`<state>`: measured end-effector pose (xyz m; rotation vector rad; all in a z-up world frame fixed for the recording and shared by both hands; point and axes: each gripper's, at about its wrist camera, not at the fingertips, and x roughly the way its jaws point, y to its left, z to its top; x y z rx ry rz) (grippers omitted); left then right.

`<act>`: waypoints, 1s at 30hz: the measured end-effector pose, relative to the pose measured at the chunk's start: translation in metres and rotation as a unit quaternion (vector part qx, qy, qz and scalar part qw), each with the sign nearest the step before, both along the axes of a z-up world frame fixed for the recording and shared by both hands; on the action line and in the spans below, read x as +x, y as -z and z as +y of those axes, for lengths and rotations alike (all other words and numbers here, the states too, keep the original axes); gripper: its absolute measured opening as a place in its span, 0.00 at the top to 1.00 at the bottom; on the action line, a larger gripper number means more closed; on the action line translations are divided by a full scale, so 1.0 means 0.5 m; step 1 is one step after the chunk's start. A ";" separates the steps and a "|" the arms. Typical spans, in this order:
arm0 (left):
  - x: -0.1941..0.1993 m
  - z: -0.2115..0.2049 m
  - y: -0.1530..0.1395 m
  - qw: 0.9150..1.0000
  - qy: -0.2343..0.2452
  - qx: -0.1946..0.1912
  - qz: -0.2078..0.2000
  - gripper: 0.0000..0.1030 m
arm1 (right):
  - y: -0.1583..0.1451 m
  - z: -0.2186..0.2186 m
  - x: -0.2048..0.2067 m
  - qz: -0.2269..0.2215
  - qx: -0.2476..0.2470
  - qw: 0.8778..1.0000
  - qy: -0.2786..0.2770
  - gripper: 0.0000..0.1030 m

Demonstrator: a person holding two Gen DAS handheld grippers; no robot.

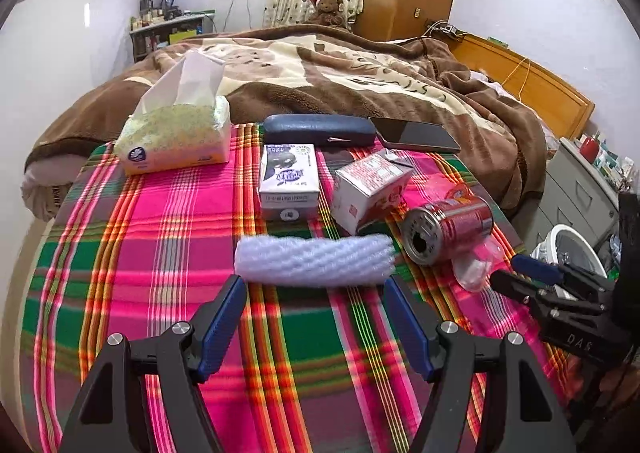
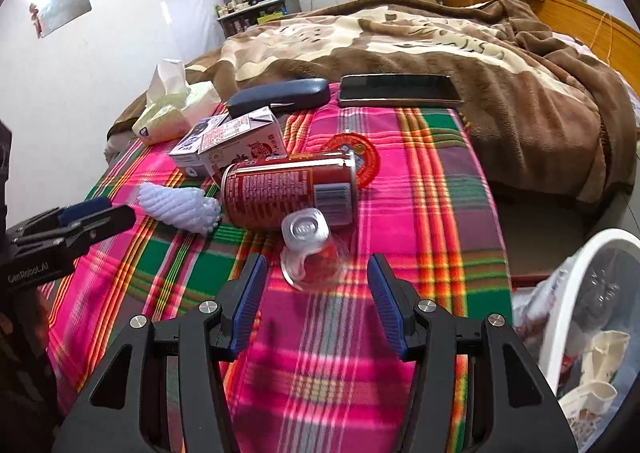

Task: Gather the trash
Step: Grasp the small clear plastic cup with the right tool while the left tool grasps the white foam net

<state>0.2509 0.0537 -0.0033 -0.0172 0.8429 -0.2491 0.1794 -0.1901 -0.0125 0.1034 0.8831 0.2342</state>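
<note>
On the plaid cloth (image 1: 168,237) lie a white foam net sleeve (image 1: 314,261), a red can on its side (image 1: 448,231), a clear plastic cup on its side (image 2: 310,253), a red-white carton (image 1: 370,189) and a white-purple carton (image 1: 289,181). My left gripper (image 1: 314,285) is open and empty, just short of the foam sleeve. My right gripper (image 2: 316,263) is open, its fingers on either side of the clear cup without touching it. The can (image 2: 290,189) lies just beyond the cup. The right gripper also shows at the right edge of the left wrist view (image 1: 520,273).
A tissue pack (image 1: 176,137), a dark glasses case (image 1: 320,129) and a phone (image 1: 416,135) lie at the cloth's far edge. A brown blanket (image 1: 320,69) covers the bed behind. A white bin (image 2: 592,317) with trash in it stands to the right, below the table.
</note>
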 end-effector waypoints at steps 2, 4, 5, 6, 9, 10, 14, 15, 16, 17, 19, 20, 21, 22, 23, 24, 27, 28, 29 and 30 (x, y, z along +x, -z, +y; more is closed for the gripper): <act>0.018 0.000 0.001 1.000 0.008 0.006 -0.002 0.31 | 0.003 0.010 0.008 0.001 -0.017 1.000 -0.004 0.47; 0.042 0.001 0.006 1.000 0.013 0.015 0.002 0.31 | 0.004 0.018 0.012 0.000 -0.025 1.000 -0.010 0.47; 0.049 0.002 0.007 1.000 0.012 0.017 0.002 0.31 | 0.005 0.018 0.014 0.001 -0.027 1.000 -0.007 0.47; 0.056 0.002 0.008 1.000 0.014 0.019 0.002 0.31 | 0.005 0.017 0.016 0.001 -0.025 1.000 -0.008 0.47; 0.083 -0.001 0.014 0.999 0.038 0.018 0.009 0.31 | 0.011 0.019 0.023 0.010 -0.025 1.000 -0.010 0.47; 0.092 -0.002 0.017 0.999 0.041 0.018 0.014 0.31 | 0.012 0.021 0.024 0.010 -0.024 1.000 -0.012 0.48; 0.117 0.004 0.027 0.998 0.049 0.030 0.024 0.31 | 0.013 0.024 0.026 0.008 -0.032 0.999 -0.010 0.59; 0.123 0.004 0.033 0.997 0.054 0.032 0.033 0.31 | 0.013 0.024 0.028 0.011 -0.033 0.999 -0.008 0.67; 0.128 0.005 0.042 0.997 0.059 0.037 0.040 0.31 | 0.014 0.024 0.028 0.012 -0.031 0.999 -0.007 0.68; 0.129 0.007 0.048 0.997 0.057 0.041 0.044 0.31 | 0.013 0.023 0.029 0.012 -0.028 1.000 -0.007 0.68; 0.125 0.013 0.056 0.996 0.065 0.026 0.054 0.31 | 0.014 0.020 0.028 0.013 -0.024 1.000 -0.002 0.68; 0.121 0.016 0.057 0.996 0.068 0.020 0.056 0.31 | 0.014 0.018 0.027 0.013 -0.021 1.000 -0.001 0.68; 0.115 0.019 0.058 0.996 0.070 0.015 0.059 0.31 | 0.015 0.016 0.028 0.015 -0.018 1.000 0.001 0.68; 0.111 0.018 0.059 0.995 0.072 0.012 0.062 0.31 | 0.016 0.016 0.028 0.016 -0.016 1.000 0.003 0.68; 0.104 0.020 0.061 0.995 0.073 0.008 0.067 0.31 | 0.016 0.014 0.026 0.016 -0.012 1.000 0.004 0.68; 0.096 0.020 0.061 0.995 0.075 0.005 0.068 0.31 | 0.016 0.012 0.024 0.016 -0.009 1.000 0.006 0.68; 0.069 0.012 0.072 0.992 0.097 -0.002 0.086 0.31 | 0.014 0.010 0.019 0.015 -0.006 1.000 0.010 0.69; 0.058 0.006 0.078 0.991 0.098 0.002 0.089 0.31 | 0.014 0.009 0.018 0.014 -0.006 1.000 0.011 0.69; 0.050 0.002 0.081 0.991 0.098 0.005 0.090 0.31 | 0.013 0.009 0.015 0.014 -0.005 1.000 0.011 0.69; 0.040 -0.002 0.084 0.991 0.101 0.004 0.090 0.31 | 0.013 0.008 0.014 0.014 -0.005 1.000 0.012 0.69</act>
